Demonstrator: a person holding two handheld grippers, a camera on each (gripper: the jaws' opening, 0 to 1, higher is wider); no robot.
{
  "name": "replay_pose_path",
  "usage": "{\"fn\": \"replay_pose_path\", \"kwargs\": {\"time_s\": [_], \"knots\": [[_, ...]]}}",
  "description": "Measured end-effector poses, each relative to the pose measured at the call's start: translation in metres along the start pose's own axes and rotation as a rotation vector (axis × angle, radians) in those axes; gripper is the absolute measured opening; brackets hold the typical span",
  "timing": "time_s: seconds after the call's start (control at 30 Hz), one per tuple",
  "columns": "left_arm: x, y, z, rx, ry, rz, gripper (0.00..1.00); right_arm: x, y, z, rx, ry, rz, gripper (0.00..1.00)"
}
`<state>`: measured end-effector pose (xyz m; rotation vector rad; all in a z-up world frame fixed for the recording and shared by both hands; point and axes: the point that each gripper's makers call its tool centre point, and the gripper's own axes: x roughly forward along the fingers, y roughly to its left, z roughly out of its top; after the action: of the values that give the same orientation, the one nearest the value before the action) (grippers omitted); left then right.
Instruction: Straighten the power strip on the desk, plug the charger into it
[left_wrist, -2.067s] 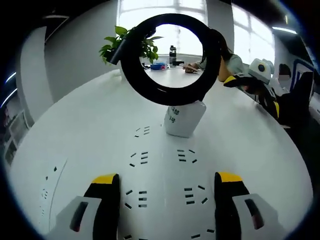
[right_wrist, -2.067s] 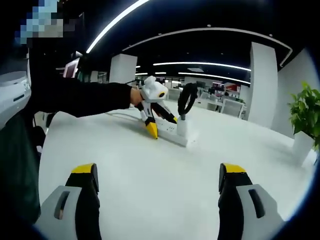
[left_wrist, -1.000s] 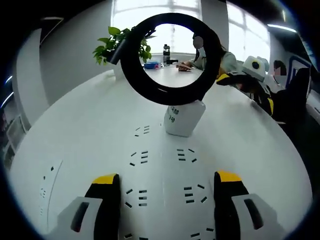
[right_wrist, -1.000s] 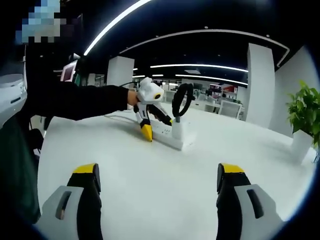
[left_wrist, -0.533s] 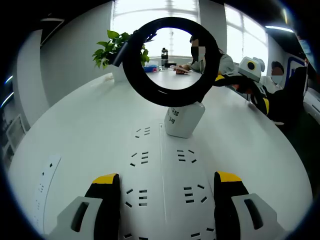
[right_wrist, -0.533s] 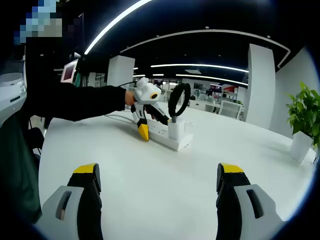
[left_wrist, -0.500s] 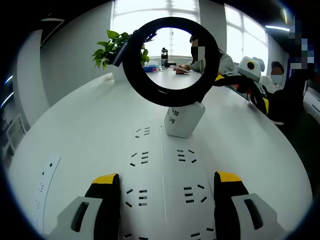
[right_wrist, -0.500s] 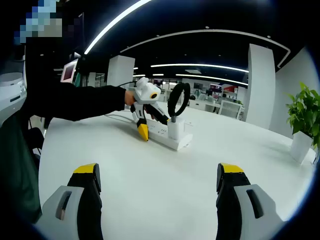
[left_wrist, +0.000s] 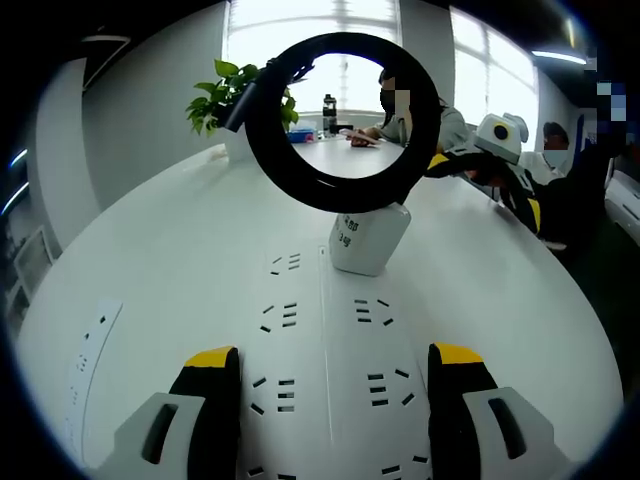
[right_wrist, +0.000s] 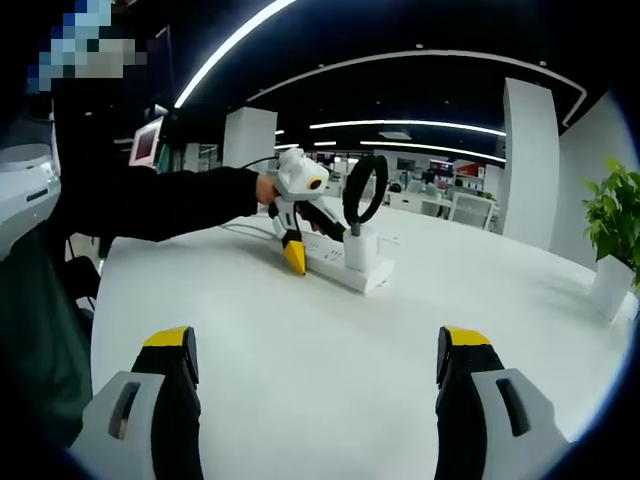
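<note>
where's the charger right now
The charger stands upright on the far end of the power strip, centre of the left gripper view, its black cable loop rising above it.

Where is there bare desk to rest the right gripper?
The desk lies bare between the right gripper and the power strip, and on toward the potted plant. It is crowded at the strip, with the charger and left gripper.

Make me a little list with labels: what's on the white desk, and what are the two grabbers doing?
desk: white desk
power strip: power strip lying flat under the left gripper
charger: white charger plugged into the strip, black coiled cable rising above it
left gripper: jaws open, straddling the strip
right gripper: right gripper jaws open, holding nothing
plant: potted plant near the desk edge
</note>
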<state>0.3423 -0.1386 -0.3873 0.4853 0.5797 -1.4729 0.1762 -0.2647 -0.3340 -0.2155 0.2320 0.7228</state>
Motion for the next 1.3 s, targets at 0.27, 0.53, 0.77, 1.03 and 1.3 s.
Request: {"fn": "replay_pose_path", "kwargs": {"time_s": [0.27, 0.53, 0.77, 1.03, 1.3], "knots": [[-0.004, -0.004, -0.006, -0.005, 0.003, 0.006, 0.77, 0.0, 0.004, -0.001, -0.004, 0.0, 0.006, 1.0], [-0.01, -0.009, -0.012, -0.012, -0.002, 0.013, 0.77, 0.001, 0.009, -0.003, -0.008, 0.009, 0.015, 1.0], [-0.012, -0.012, -0.015, -0.013, -0.009, 0.013, 0.77, 0.001, 0.01, -0.006, -0.005, 0.013, 0.015, 1.0], [-0.015, -0.015, -0.017, -0.014, -0.014, 0.014, 0.77, 0.0, 0.01, -0.006, -0.005, 0.013, 0.018, 1.0], [-0.017, -0.018, -0.017, -0.018, -0.021, 0.017, 0.77, -0.003, 0.01, -0.005, -0.003, 0.01, 0.019, 1.0]]}}
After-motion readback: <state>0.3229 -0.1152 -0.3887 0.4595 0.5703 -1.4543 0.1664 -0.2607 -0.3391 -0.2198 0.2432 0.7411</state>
